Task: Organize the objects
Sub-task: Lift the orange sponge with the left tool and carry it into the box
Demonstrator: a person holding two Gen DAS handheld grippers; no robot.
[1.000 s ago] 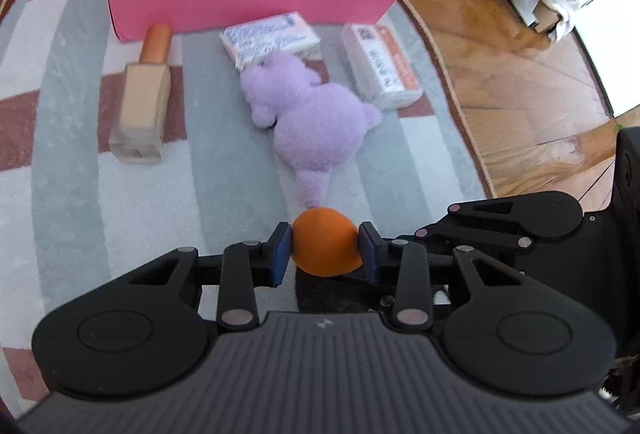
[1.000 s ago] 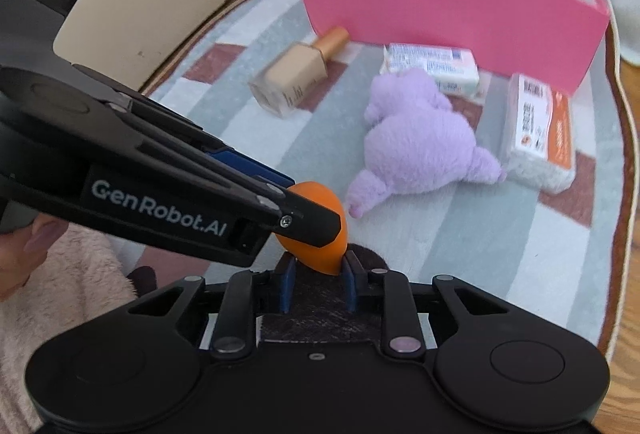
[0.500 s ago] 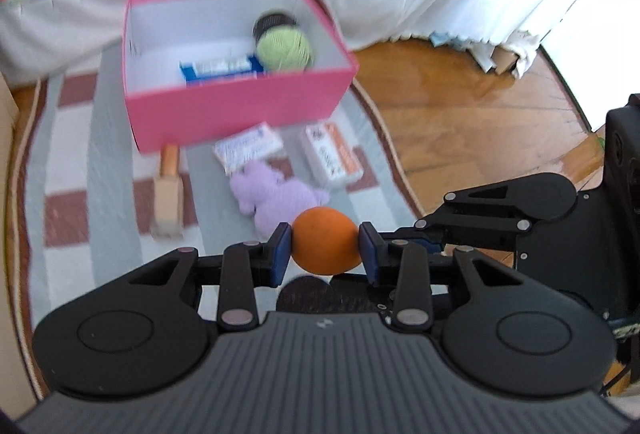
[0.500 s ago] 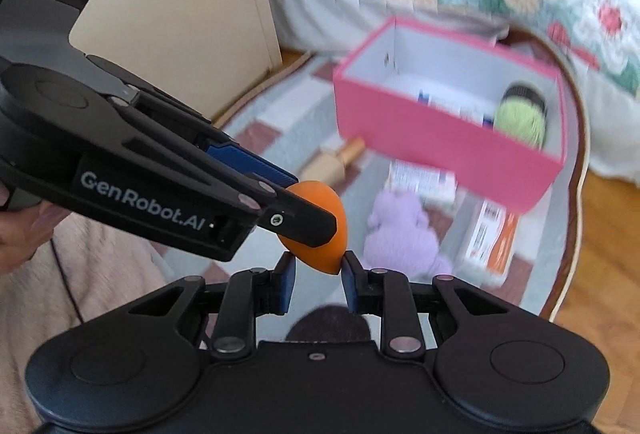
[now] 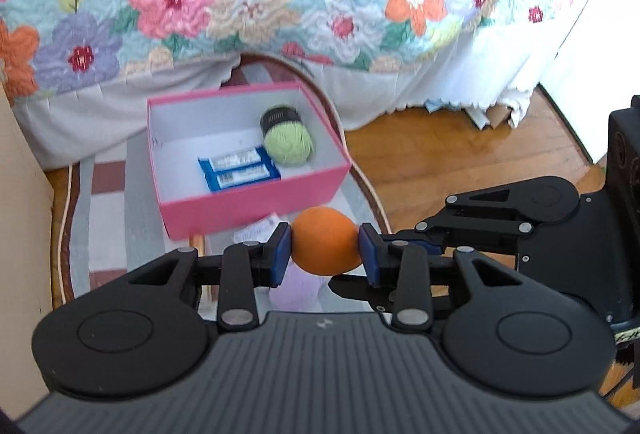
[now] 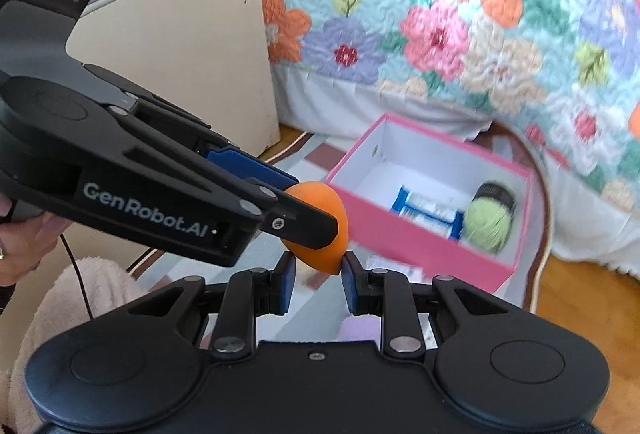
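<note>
You've got the orange sponge pinched in your left gripper, and your right gripper nips its tip. The pink box sits at eleven o'clock; next, carry over and drop it inside.

Orange egg-shaped sponge, held aloft

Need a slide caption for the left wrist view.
Left gripper clamps an orange sponge above the pink box holding green yarn.
</note>
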